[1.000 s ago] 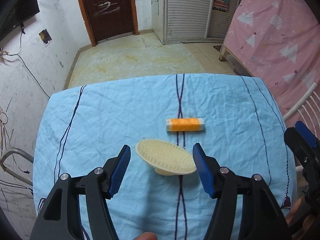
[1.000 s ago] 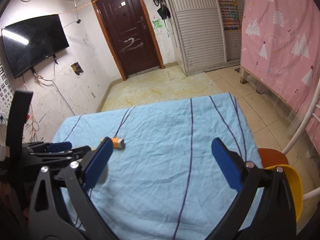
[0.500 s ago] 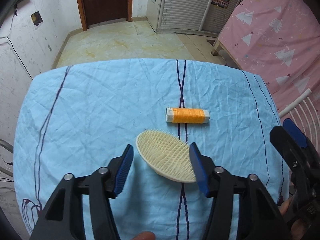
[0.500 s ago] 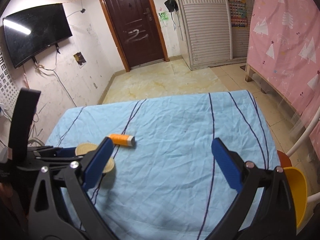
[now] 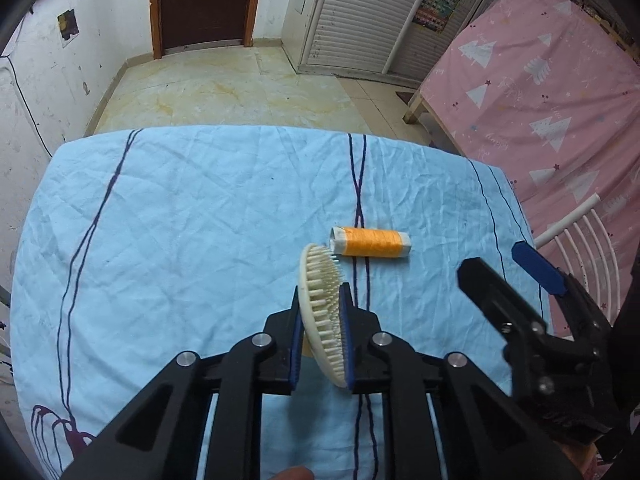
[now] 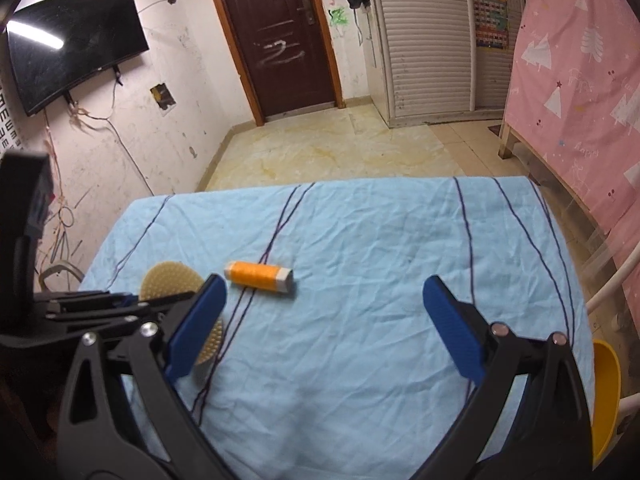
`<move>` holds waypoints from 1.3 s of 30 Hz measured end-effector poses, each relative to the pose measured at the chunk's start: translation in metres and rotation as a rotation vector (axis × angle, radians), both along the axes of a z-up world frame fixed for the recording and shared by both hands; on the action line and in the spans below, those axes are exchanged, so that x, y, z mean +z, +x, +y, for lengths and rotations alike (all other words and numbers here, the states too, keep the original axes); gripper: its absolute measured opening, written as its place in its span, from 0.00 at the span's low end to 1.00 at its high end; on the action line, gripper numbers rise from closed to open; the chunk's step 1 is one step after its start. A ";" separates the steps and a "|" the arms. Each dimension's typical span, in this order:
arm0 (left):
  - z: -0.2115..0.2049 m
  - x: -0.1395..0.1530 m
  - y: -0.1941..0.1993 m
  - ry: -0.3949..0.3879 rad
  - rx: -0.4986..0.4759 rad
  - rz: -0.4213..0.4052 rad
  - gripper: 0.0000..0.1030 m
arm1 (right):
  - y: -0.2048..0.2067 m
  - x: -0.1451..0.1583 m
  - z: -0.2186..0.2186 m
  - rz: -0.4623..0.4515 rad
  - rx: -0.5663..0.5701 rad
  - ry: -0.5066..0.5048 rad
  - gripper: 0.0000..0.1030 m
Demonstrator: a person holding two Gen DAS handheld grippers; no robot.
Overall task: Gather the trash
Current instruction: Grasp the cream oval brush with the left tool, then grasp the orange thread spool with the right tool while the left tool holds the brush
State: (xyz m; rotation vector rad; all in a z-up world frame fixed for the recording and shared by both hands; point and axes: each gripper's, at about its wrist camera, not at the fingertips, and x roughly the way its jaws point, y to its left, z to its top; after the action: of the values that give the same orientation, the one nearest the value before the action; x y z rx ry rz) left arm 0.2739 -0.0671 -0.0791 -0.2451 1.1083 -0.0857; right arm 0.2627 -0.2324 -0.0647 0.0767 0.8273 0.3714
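Left gripper (image 5: 322, 324) clamped on cream brush (image 5: 320, 312), tipped on edge just beside orange spool (image 5: 370, 242). Right gripper (image 6: 324, 326) wide, empty. Lift straight; grip possibly shallow. Avoid nudging spool.

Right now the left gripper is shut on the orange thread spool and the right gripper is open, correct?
Not quite. The left gripper is shut on the cream bristle brush, as the left wrist view shows; the orange thread spool lies on the cloth. The right gripper is open.
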 end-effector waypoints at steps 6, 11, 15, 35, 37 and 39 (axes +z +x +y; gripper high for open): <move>0.025 0.008 -0.009 -0.024 0.021 -0.026 0.03 | 0.006 -0.006 0.028 0.014 0.033 -0.025 0.92; 0.046 0.015 -0.017 -0.039 0.047 -0.056 0.03 | 0.011 -0.014 0.053 0.028 0.060 -0.057 0.92; 0.062 0.017 -0.020 -0.041 0.070 -0.069 0.03 | 0.014 -0.018 0.067 0.030 0.060 -0.070 0.92; 0.092 0.018 -0.030 -0.055 0.106 -0.092 0.03 | 0.030 -0.036 0.091 0.062 0.004 -0.221 0.56; 0.091 0.019 -0.031 -0.050 0.104 -0.094 0.03 | 0.030 -0.036 0.090 0.064 0.003 -0.209 0.56; 0.089 0.020 -0.031 -0.044 0.101 -0.095 0.03 | 0.029 -0.035 0.087 0.064 0.002 -0.191 0.56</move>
State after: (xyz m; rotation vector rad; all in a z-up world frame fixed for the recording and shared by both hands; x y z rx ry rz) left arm 0.2428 0.0220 -0.0593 -0.3331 0.9983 -0.0319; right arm 0.2920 -0.1449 -0.0995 -0.0902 0.9223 0.2915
